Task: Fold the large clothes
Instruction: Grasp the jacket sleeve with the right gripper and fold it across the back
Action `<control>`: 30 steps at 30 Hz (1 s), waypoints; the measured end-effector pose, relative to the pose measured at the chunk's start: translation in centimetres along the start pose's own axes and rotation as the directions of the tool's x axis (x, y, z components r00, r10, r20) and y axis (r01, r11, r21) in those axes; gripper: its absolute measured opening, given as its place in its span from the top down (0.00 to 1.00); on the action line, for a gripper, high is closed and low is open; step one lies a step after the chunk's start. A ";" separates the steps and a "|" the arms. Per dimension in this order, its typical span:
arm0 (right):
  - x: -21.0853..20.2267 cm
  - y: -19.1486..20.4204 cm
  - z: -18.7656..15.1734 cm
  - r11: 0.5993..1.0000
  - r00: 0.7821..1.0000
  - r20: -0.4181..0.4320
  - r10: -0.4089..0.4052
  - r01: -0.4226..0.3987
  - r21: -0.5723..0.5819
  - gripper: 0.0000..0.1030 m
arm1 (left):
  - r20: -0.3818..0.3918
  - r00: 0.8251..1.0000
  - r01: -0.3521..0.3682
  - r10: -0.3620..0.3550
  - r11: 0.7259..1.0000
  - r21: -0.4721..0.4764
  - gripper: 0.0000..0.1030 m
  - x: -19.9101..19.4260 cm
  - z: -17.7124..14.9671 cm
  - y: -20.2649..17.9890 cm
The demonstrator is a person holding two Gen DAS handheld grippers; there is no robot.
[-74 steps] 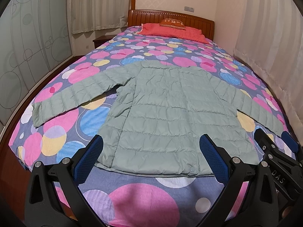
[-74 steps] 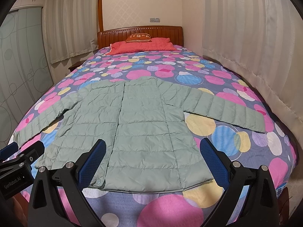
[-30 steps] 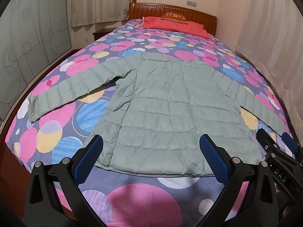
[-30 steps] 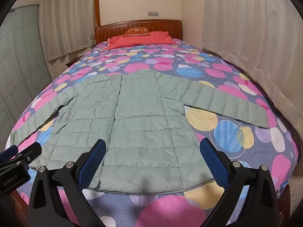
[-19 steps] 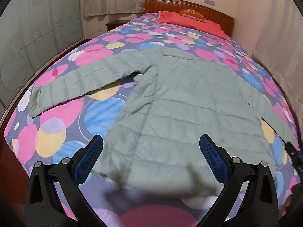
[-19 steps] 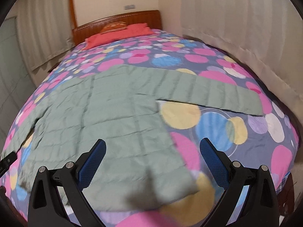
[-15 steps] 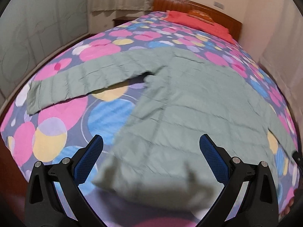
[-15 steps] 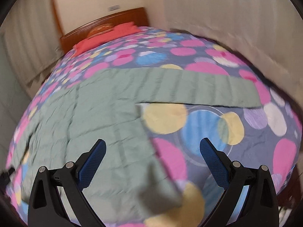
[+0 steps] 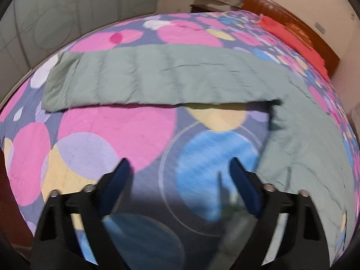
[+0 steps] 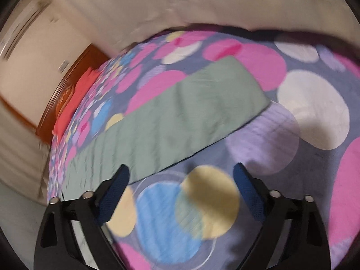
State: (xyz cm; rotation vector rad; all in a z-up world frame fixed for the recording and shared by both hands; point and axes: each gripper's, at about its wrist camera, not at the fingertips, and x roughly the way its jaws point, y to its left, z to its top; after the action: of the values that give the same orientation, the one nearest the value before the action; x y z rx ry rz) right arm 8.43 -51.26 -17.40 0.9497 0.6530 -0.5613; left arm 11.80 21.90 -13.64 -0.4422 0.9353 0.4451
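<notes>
Green jacket [image 9: 202, 76] lies flat on bed [image 9: 117, 132], sleeves reaching twd side edges. Left tool [image 9: 177, 171] and right tool [image 10: 181, 175] hover above the bedspread, jaws just narrowed but gaping, nothing between them. Right view blurry; that tool prob. sits just beside the sleeve.

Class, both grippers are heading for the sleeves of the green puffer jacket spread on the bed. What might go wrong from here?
1. Both views are motion-blurred; the left gripper and right gripper, jaws just narrowing with nothing between, may miss the sleeves.
2. The left sleeve and right sleeve lie flat on the bedspread, so pads may pinch it too.
</notes>
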 end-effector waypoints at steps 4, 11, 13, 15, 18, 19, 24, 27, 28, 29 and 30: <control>1.5 -2.7 0.7 0.993 0.999 0.009 0.044 -0.045 0.108 0.29 | 0.011 1.000 -0.020 0.020 0.999 -0.030 0.19 0.7 -0.3 1.1; 1.9 -4.6 2.2 0.964 0.983 0.114 0.145 -0.167 0.206 0.30 | 0.053 0.998 -0.011 0.013 0.999 -0.038 0.12 0.6 -0.8 1.1; 1.8 -5.0 2.3 0.953 0.975 0.146 0.169 -0.200 0.227 0.30 | 0.067 0.997 -0.021 0.023 1.000 -0.022 0.12 0.6 -1.2 1.0; 1.9 -5.1 2.6 0.951 0.970 0.169 0.176 -0.211 0.225 0.34 | 0.075 0.997 -0.034 0.035 0.999 -0.010 0.11 0.7 -1.4 0.7; 2.4 -6.0 2.8 0.941 0.969 0.178 0.173 -0.216 0.262 0.59 | 0.081 0.996 -0.038 0.039 0.999 -0.012 0.11 0.8 -1.4 0.7; 2.7 -6.4 2.9 0.933 0.967 0.183 0.179 -0.226 0.280 0.64 | 0.083 0.996 -0.035 0.036 0.999 -0.017 0.10 0.8 -1.4 0.7; 2.5 -5.7 3.8 0.935 0.963 0.197 0.181 -0.231 0.269 0.91 | 0.094 0.995 -0.016 0.018 1.000 -0.023 0.08 0.9 -1.5 0.9; 1.1 -2.7 3.8 0.960 0.958 0.213 0.192 -0.228 0.160 0.93 | 0.096 0.995 -0.011 0.013 1.000 -0.025 0.07 1.0 -1.5 1.0; 0.6 -0.7 3.6 0.968 0.955 0.211 0.206 -0.231 0.100 0.93 | 0.096 0.995 -0.012 0.015 1.000 -0.024 0.06 1.0 -1.6 1.0; 0.3 0.7 3.4 0.971 0.954 0.206 0.217 -0.233 0.056 0.93 | 0.096 0.995 -0.015 0.017 1.000 -0.020 0.05 1.1 -1.6 1.0; 0.0 2.7 3.0 0.971 0.952 0.197 0.233 -0.237 0.001 0.93 | 0.097 0.995 -0.018 0.019 1.000 -0.016 0.04 1.1 -1.6 0.9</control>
State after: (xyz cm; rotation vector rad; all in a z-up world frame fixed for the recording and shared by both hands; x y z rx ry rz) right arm 11.06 -52.65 -14.68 0.9657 0.3504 -0.4441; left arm 10.79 21.99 -15.58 -0.4220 0.8435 0.4864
